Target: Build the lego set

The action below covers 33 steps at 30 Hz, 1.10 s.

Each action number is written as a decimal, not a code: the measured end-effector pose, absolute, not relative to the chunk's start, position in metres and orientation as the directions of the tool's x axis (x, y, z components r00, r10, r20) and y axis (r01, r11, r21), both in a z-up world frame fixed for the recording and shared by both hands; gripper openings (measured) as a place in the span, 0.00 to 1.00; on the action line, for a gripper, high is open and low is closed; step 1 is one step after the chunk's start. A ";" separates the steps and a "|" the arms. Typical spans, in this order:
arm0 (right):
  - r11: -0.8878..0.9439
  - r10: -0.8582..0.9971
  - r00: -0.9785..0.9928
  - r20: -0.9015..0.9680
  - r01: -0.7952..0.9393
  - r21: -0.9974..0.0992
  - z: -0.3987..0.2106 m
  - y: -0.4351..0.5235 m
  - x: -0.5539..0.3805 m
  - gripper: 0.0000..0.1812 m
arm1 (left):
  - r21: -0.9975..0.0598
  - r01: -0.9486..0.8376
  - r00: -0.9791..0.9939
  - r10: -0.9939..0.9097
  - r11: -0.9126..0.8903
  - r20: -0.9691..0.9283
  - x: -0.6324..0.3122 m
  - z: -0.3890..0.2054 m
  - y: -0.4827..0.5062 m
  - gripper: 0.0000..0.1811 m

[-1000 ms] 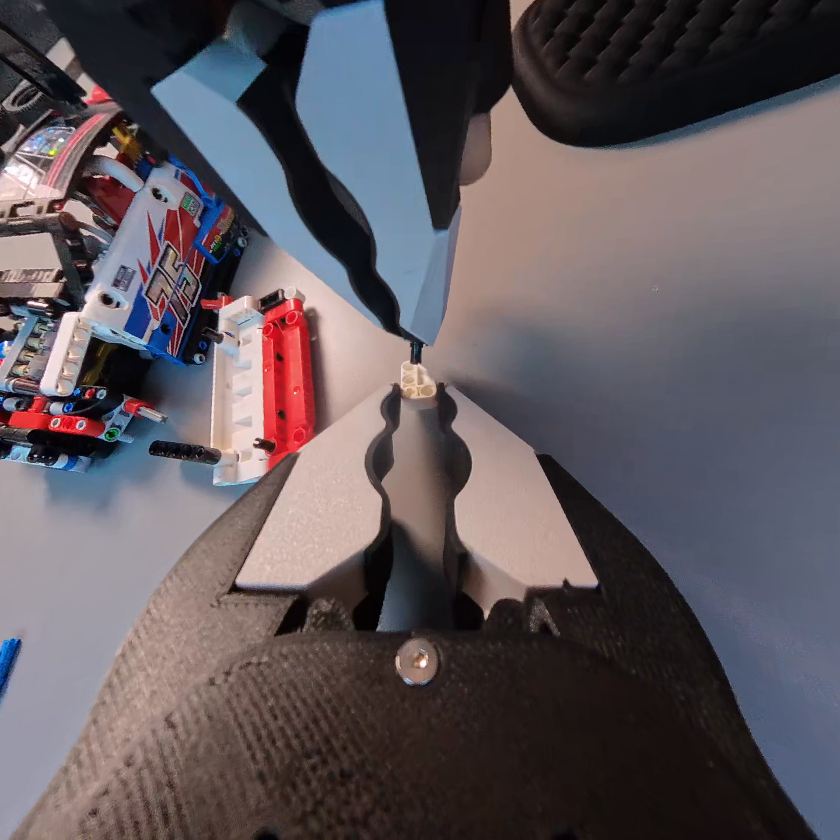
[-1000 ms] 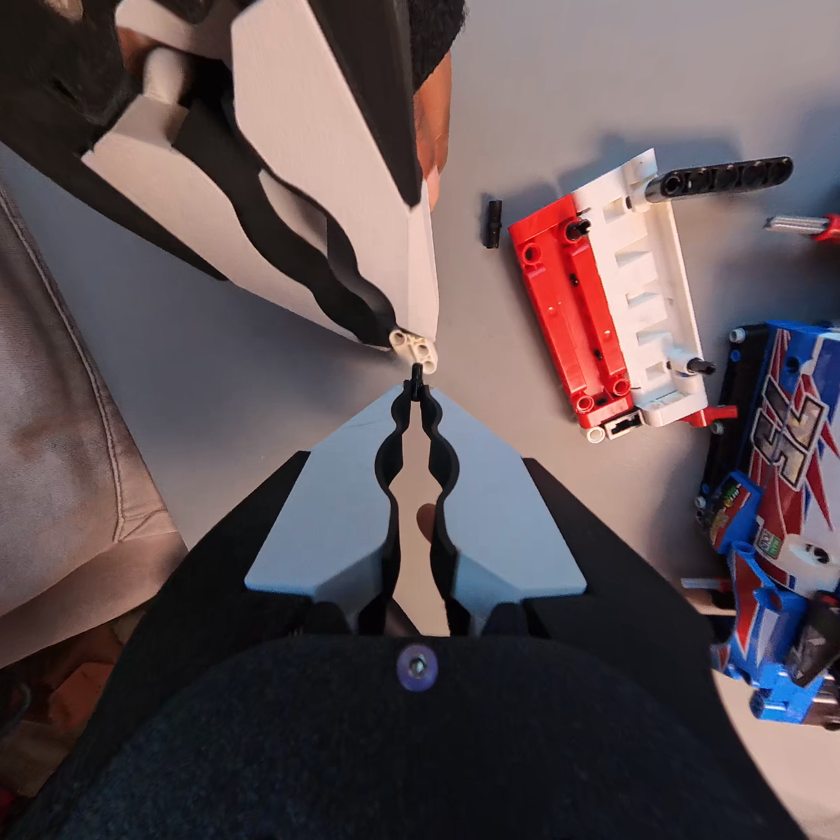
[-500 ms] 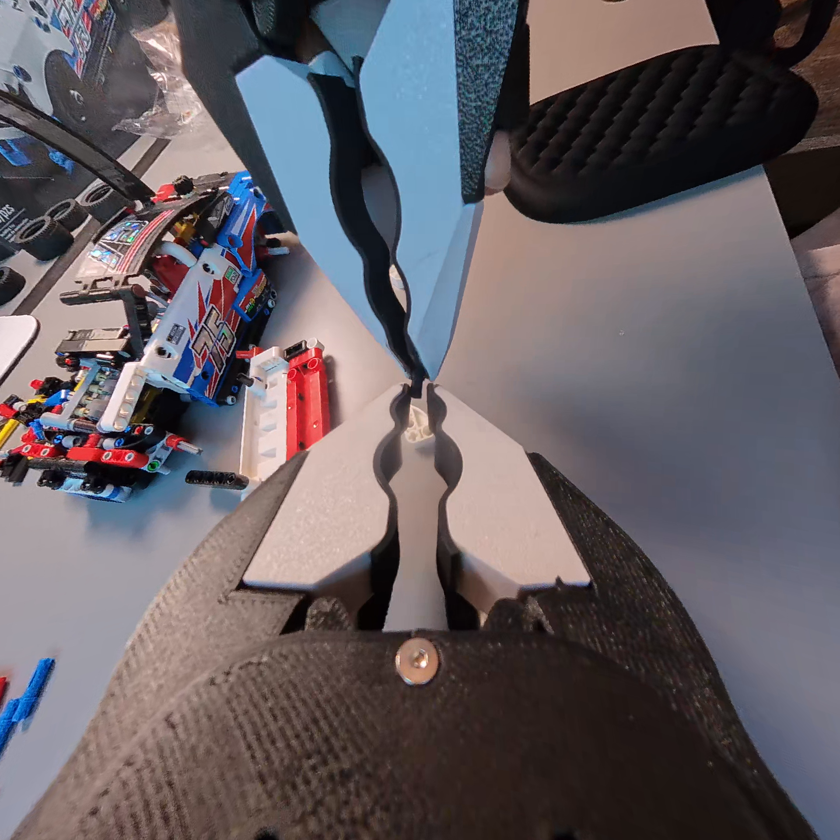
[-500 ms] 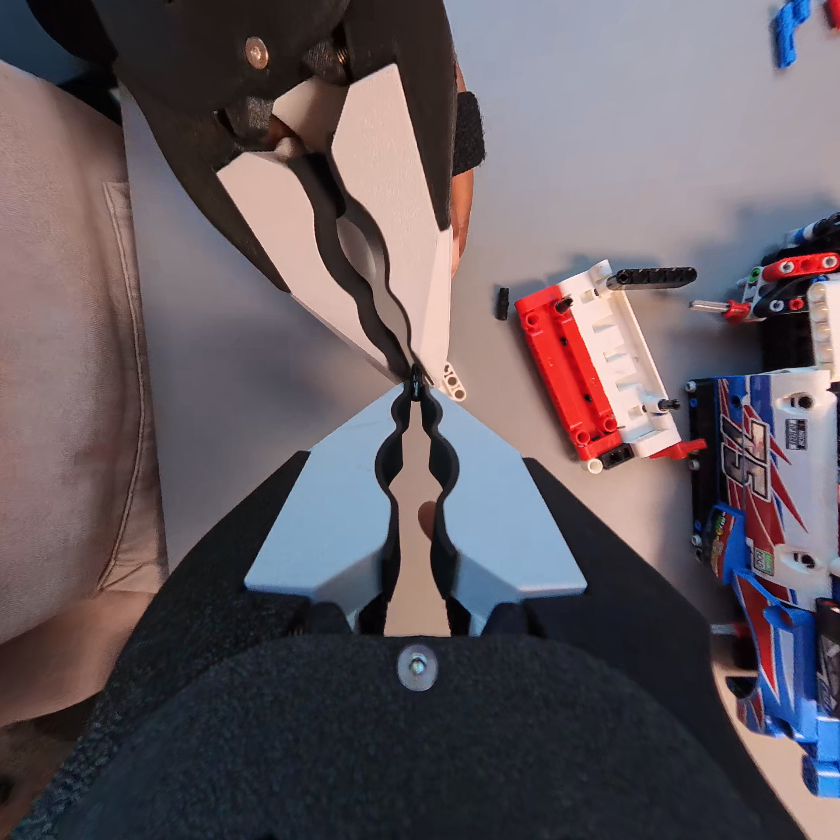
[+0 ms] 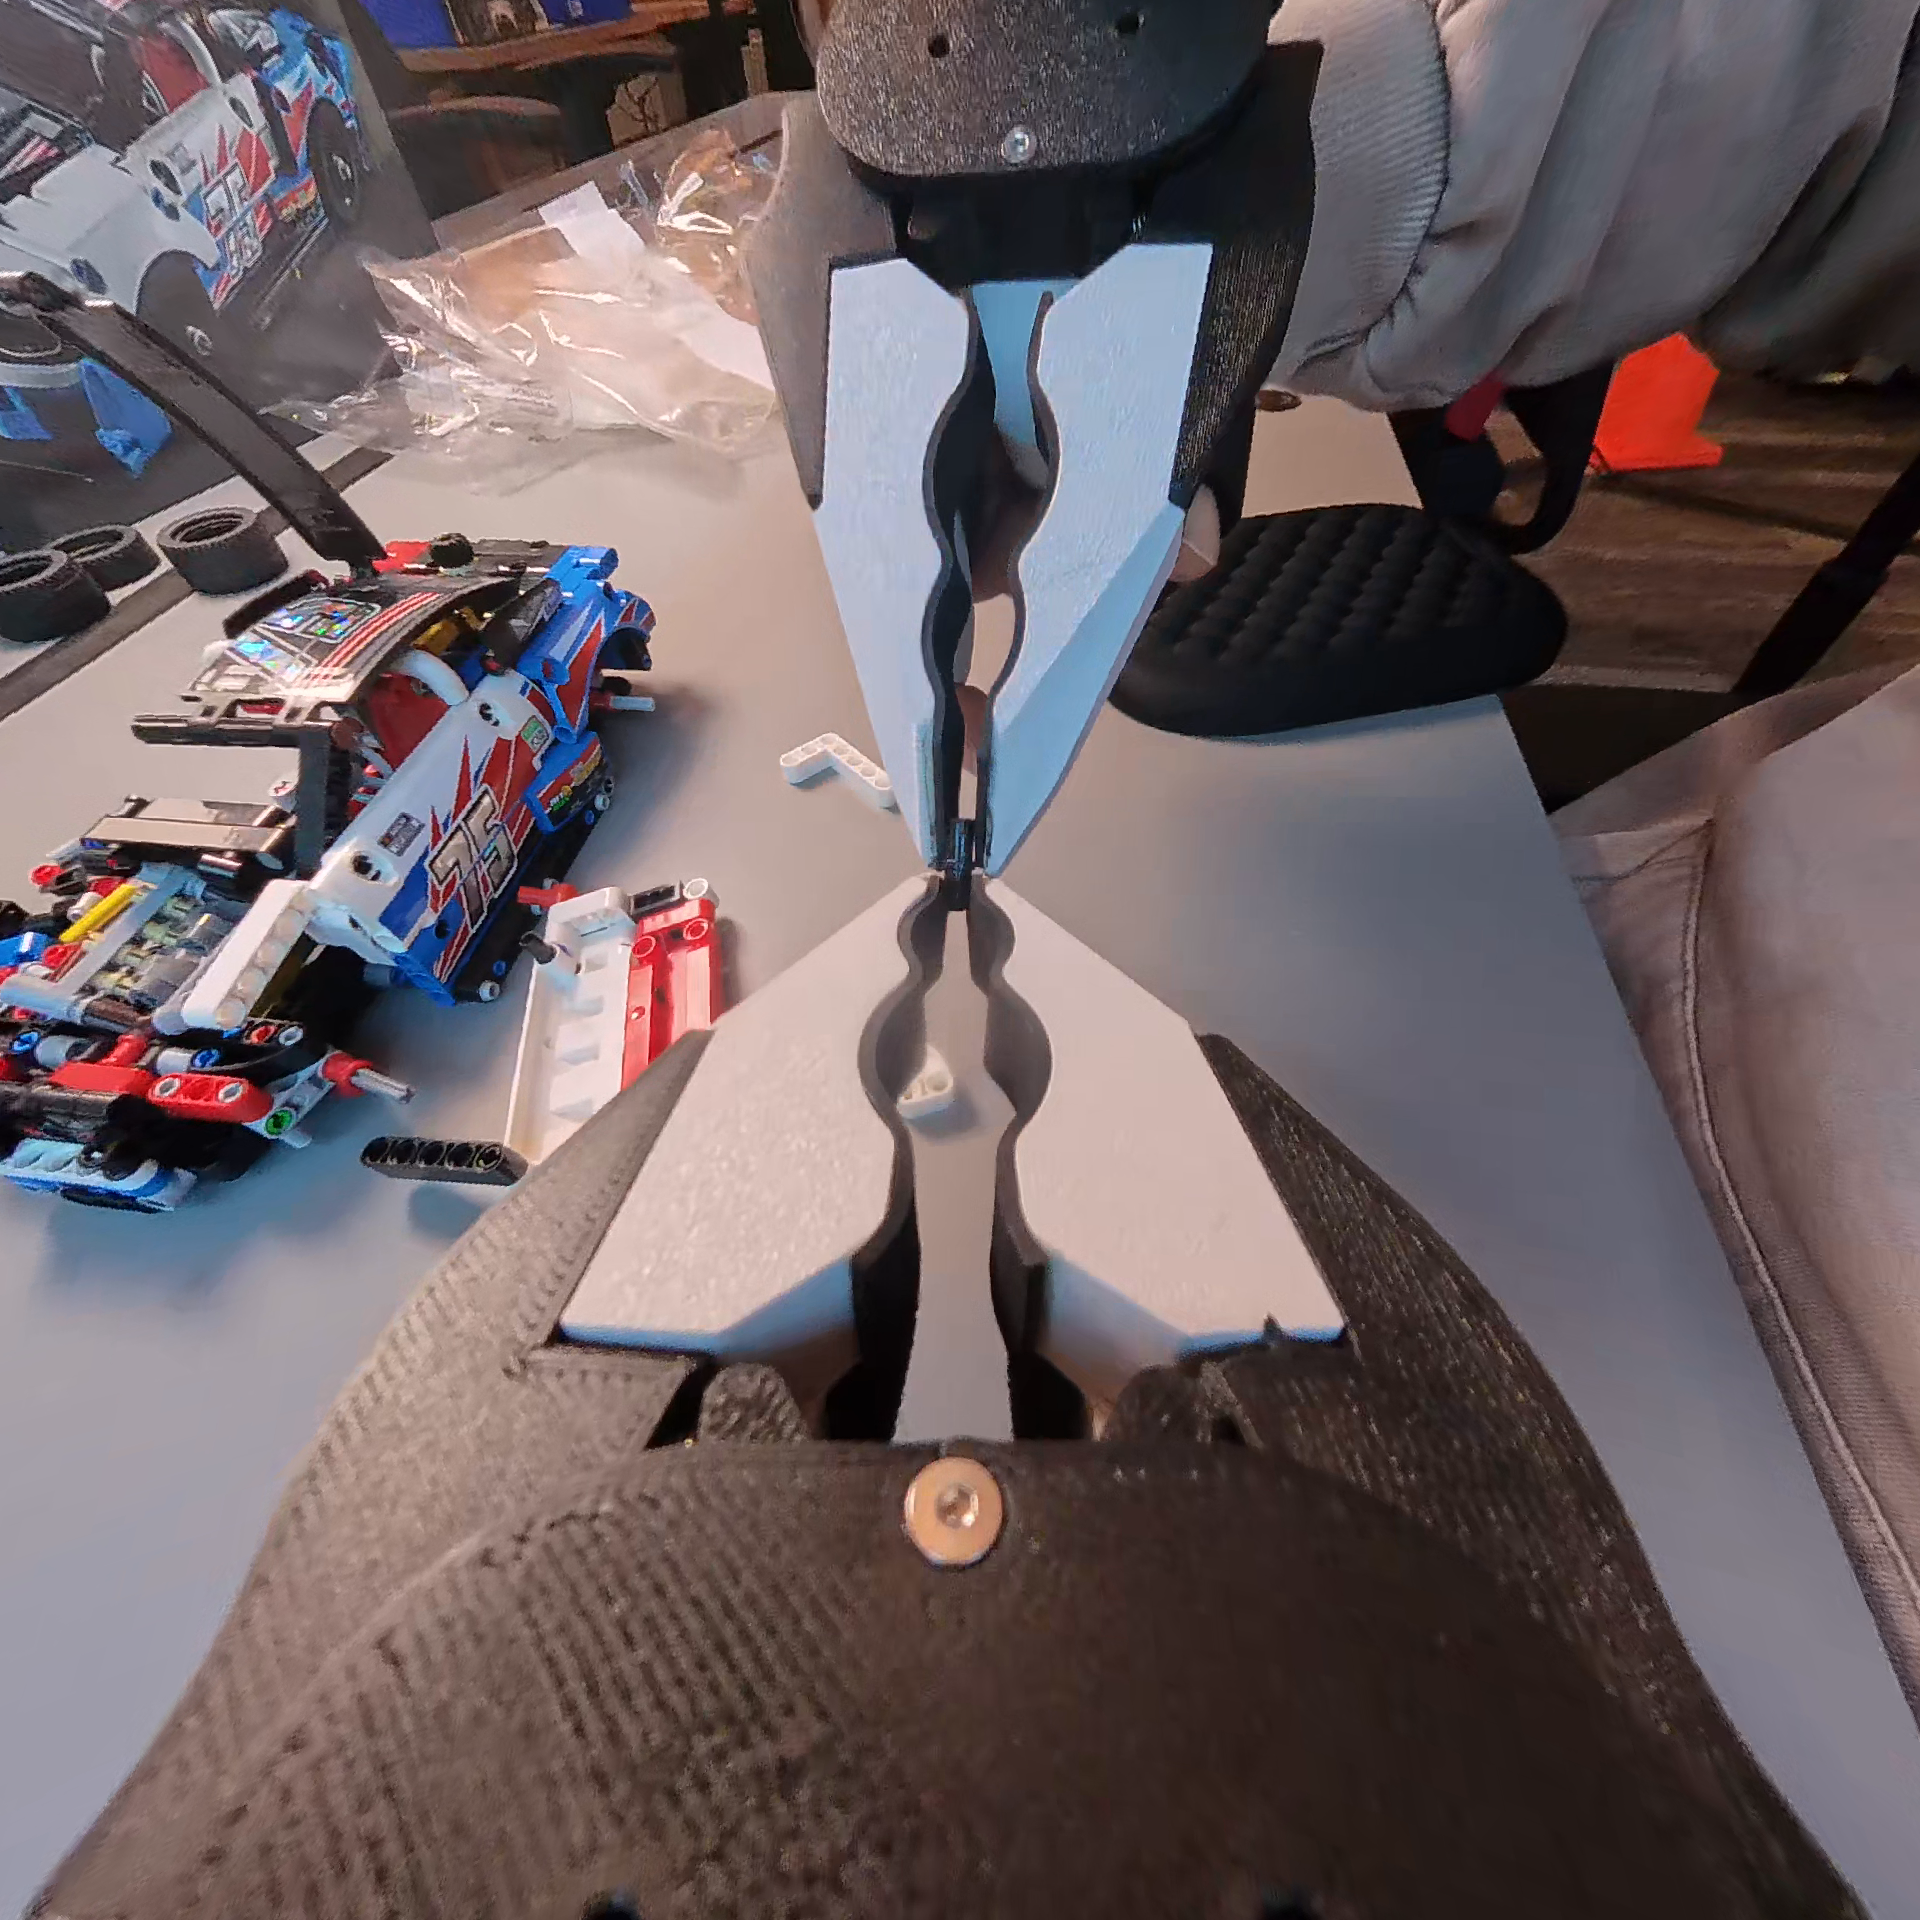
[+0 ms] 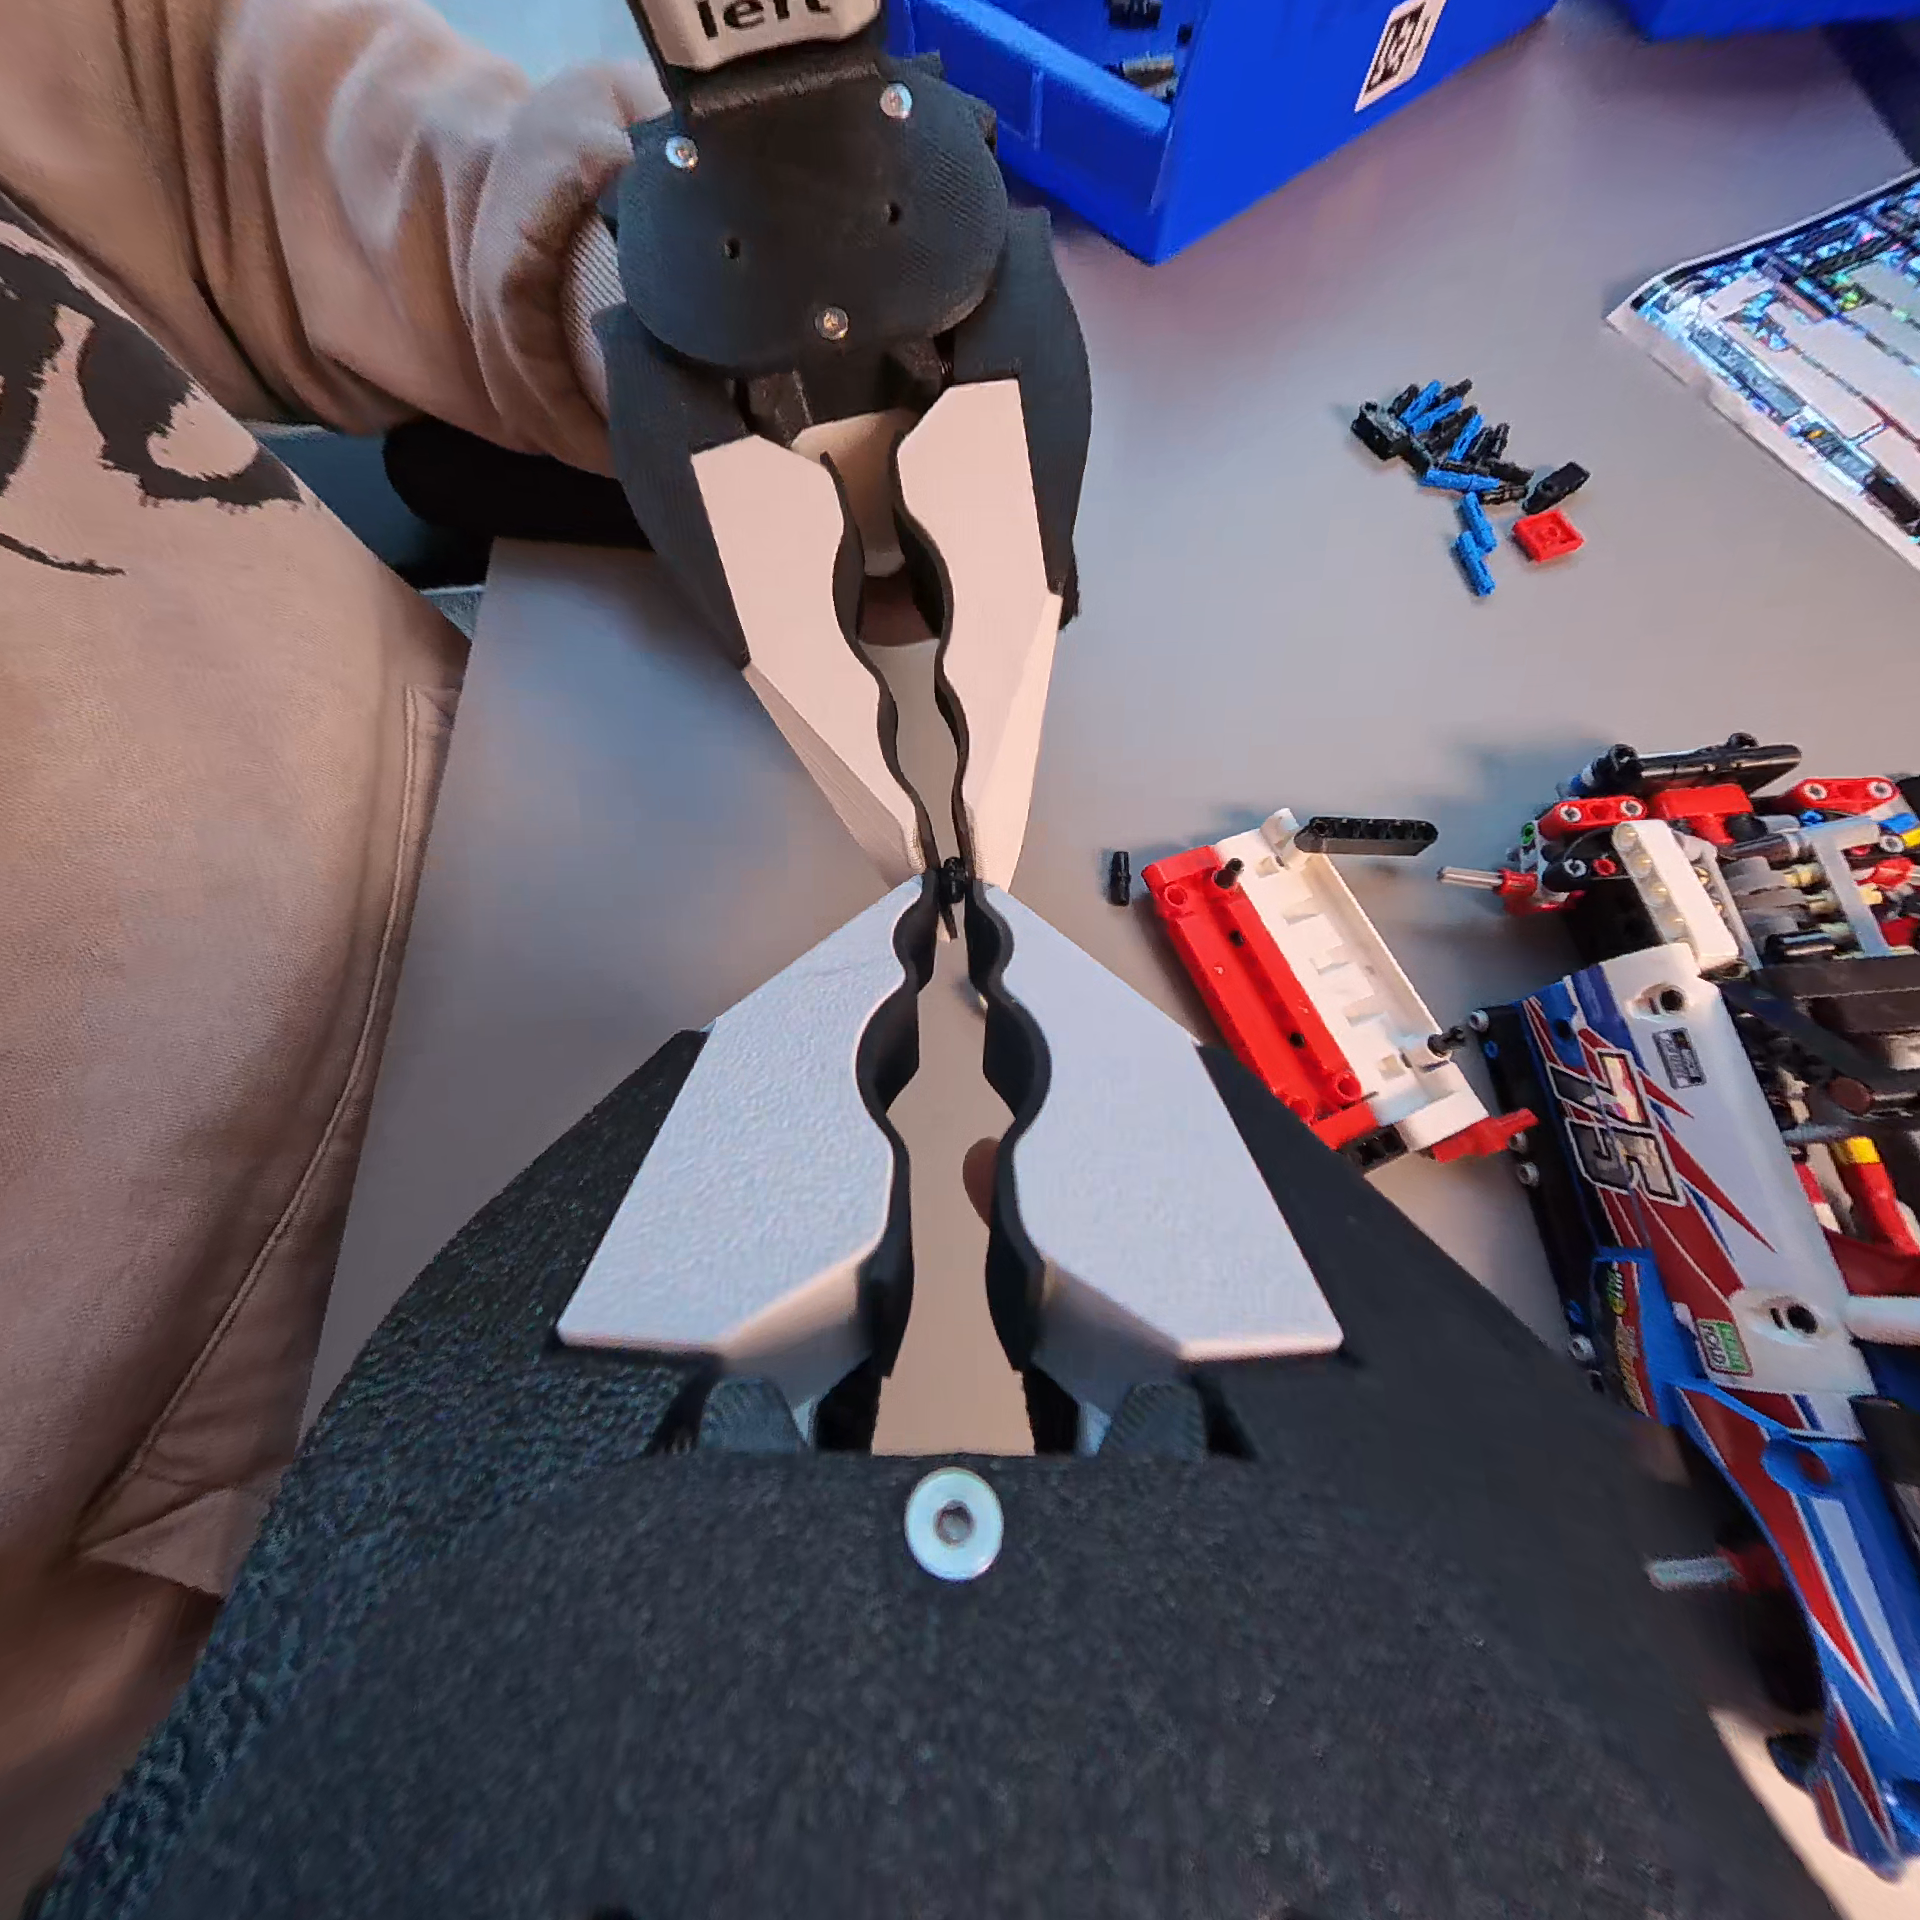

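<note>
Lifted clear of the bench since a second ago, both tools now meet tip to tip in the air, and the small white connector that the left one pinched then is out of its jaws. It shows through the gap between the left fingers, apparently lying on the bench below.

The right hand-held gripper is clenched on a short black pin, held end-on so that its free end points at the other tool. The left hand-held gripper has its tips drawn close about that free end; whether it truly grips cannot be told from either view. The pose reads as a hand-over or a re-grip before the pin goes into a hole.

The half-built car sits well to the side, with a red and white panel just beside it and a black beam at the panel's near end. A spare black pin lies near the panel, and a white angled beam lies behind the right tool. Farther off are a heap of blue and black pins, a blue bin, empty bags and loose tyres.

Nothing blocks the meeting point, but the wide finger wedges hide most of the pin.
</note>
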State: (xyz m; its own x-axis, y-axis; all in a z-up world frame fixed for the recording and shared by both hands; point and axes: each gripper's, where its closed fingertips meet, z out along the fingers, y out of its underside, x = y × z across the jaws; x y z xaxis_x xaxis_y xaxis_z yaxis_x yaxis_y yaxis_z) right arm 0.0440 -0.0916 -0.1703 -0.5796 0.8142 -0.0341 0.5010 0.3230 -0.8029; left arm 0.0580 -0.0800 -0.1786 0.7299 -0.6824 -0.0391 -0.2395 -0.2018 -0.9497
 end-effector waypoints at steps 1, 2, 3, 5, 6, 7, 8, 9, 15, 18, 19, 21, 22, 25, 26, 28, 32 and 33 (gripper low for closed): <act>0.311 0.813 -0.581 -0.040 0.491 -0.814 -0.168 -0.092 0.044 0.01 | -0.953 -0.228 0.727 -0.686 -0.197 -0.032 0.058 -0.177 -0.080 0.01; 0.296 0.810 -0.584 -0.054 0.487 -0.822 -0.167 -0.093 0.045 0.01 | -0.956 -0.219 0.722 -0.691 -0.193 -0.026 0.059 -0.175 -0.081 0.01; 0.282 0.808 -0.585 -0.067 0.485 -0.828 -0.165 -0.093 0.045 0.01 | -0.959 -0.211 0.721 -0.692 -0.191 -0.021 0.059 -0.174 -0.082 0.01; 0.265 0.807 -0.585 -0.083 0.483 -0.834 -0.164 -0.094 0.045 0.01 | -0.959 -0.218 0.723 -0.690 -0.181 -0.034 0.059 -0.172 -0.082 0.01; 0.265 0.806 -0.586 -0.085 0.485 -0.834 -0.164 -0.094 0.045 0.01 | -0.958 -0.225 0.724 -0.688 -0.178 -0.043 0.059 -0.173 -0.082 0.01; 0.270 0.804 -0.588 -0.084 0.488 -0.830 -0.164 -0.094 0.045 0.02 | -0.956 -0.233 0.726 -0.686 -0.178 -0.049 0.059 -0.173 -0.081 0.01; 0.276 0.804 -0.589 -0.081 0.492 -0.826 -0.165 -0.094 0.045 0.02 | -0.954 -0.240 0.727 -0.684 -0.180 -0.054 0.058 -0.174 -0.081 0.01; 0.283 0.804 -0.590 -0.077 0.494 -0.822 -0.166 -0.094 0.045 0.02 | -0.952 -0.247 0.729 -0.682 -0.181 -0.060 0.058 -0.175 -0.081 0.01; 0.314 0.806 -0.590 -0.052 0.500 -0.807 -0.165 -0.092 0.043 0.02 | -0.939 -0.282 0.732 -0.677 -0.197 -0.078 0.058 -0.181 -0.080 0.01; 0.346 0.803 -0.596 -0.027 0.502 -0.793 -0.167 -0.092 0.041 0.01 | -0.940 -0.279 0.736 -0.672 -0.196 -0.078 0.057 -0.180 -0.079 0.01; 0.348 0.802 -0.596 -0.026 0.503 -0.791 -0.167 -0.092 0.041 0.01 | -0.941 -0.276 0.738 -0.671 -0.196 -0.076 0.057 -0.180 -0.079 0.01; 0.352 0.800 -0.599 -0.025 0.503 -0.789 -0.166 -0.092 0.041 0.01 | -0.942 -0.273 0.740 -0.668 -0.194 -0.077 0.056 -0.179 -0.079 0.01; 0.355 0.799 -0.600 -0.024 0.504 -0.787 -0.166 -0.092 0.041 0.02 | -0.943 -0.270 0.741 -0.667 -0.193 -0.076 0.056 -0.178 -0.079 0.01; 0.364 0.799 -0.601 -0.019 0.508 -0.781 -0.166 -0.091 0.041 0.02 | -0.946 -0.263 0.743 -0.665 -0.188 -0.075 0.055 -0.176 -0.079 0.01; 0.365 0.799 -0.601 -0.018 0.509 -0.780 -0.166 -0.091 0.041 0.02 | -0.946 -0.262 0.743 -0.666 -0.189 -0.073 0.055 -0.176 -0.079 0.01; 0.370 0.798 -0.602 -0.016 0.511 -0.776 -0.167 -0.091 0.041 0.02 | -0.944 -0.269 0.745 -0.663 -0.189 -0.080 0.054 -0.177 -0.079 0.01; 0.377 0.795 -0.607 -0.021 0.520 -0.766 -0.169 -0.092 0.041 0.01 | -0.942 -0.269 0.740 -0.669 -0.199 -0.070 0.055 -0.179 -0.080 0.01; 0.383 0.795 -0.606 -0.019 0.527 -0.759 -0.170 -0.091 0.041 0.01 | -0.941 -0.263 0.741 -0.669 -0.212 -0.056 0.055 -0.180 -0.080 0.05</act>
